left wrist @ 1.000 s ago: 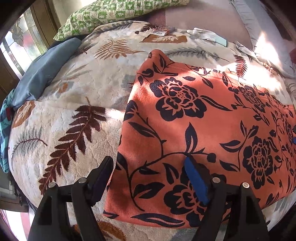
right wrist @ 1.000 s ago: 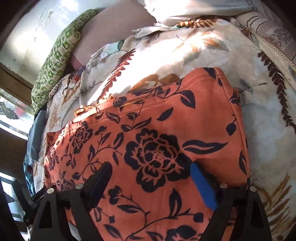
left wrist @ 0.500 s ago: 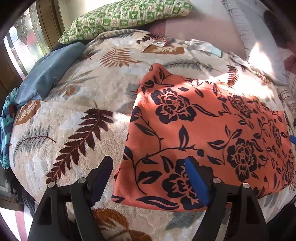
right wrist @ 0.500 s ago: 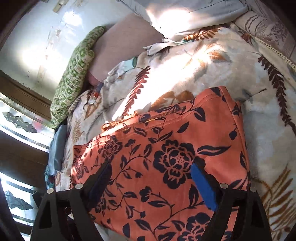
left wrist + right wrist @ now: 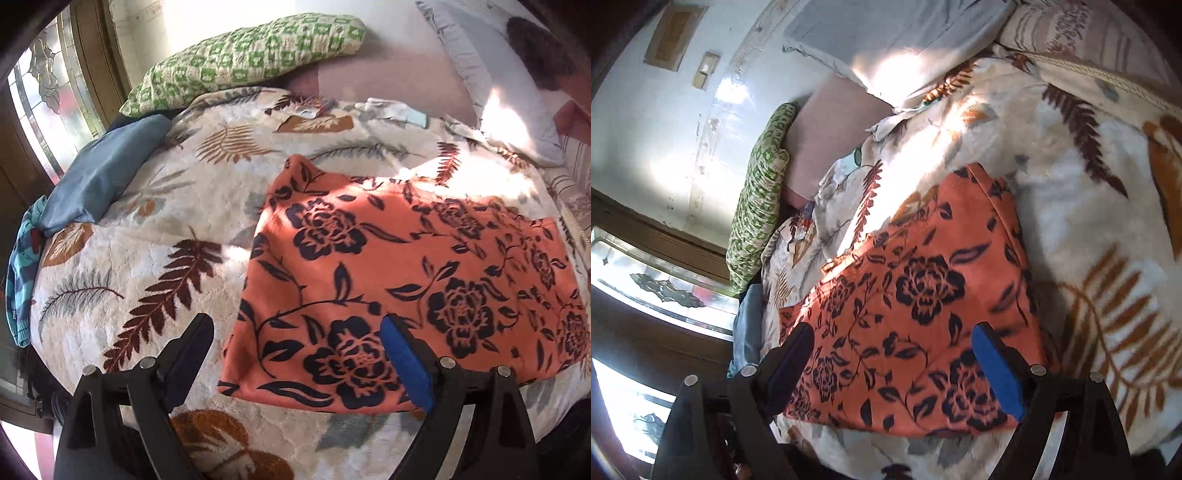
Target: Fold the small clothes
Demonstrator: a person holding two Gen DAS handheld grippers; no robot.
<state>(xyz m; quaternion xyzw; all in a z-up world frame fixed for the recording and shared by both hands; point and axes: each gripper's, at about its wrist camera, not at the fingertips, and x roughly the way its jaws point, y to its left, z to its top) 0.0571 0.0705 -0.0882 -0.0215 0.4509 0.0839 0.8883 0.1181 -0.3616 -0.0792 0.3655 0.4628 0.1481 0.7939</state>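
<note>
The folded orange cloth with black flowers lies near the leaf-patterned cream blanket's front edge. The left gripper is opening, the right gripper spread (both empty). A blue cushion sits at the left edge.

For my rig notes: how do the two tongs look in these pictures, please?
Both look alike. The left tongs and right tongs have black angular frames with silver round bolts. Each has one bright blue pad and one dark pad. No cables or sleeves show.
</note>
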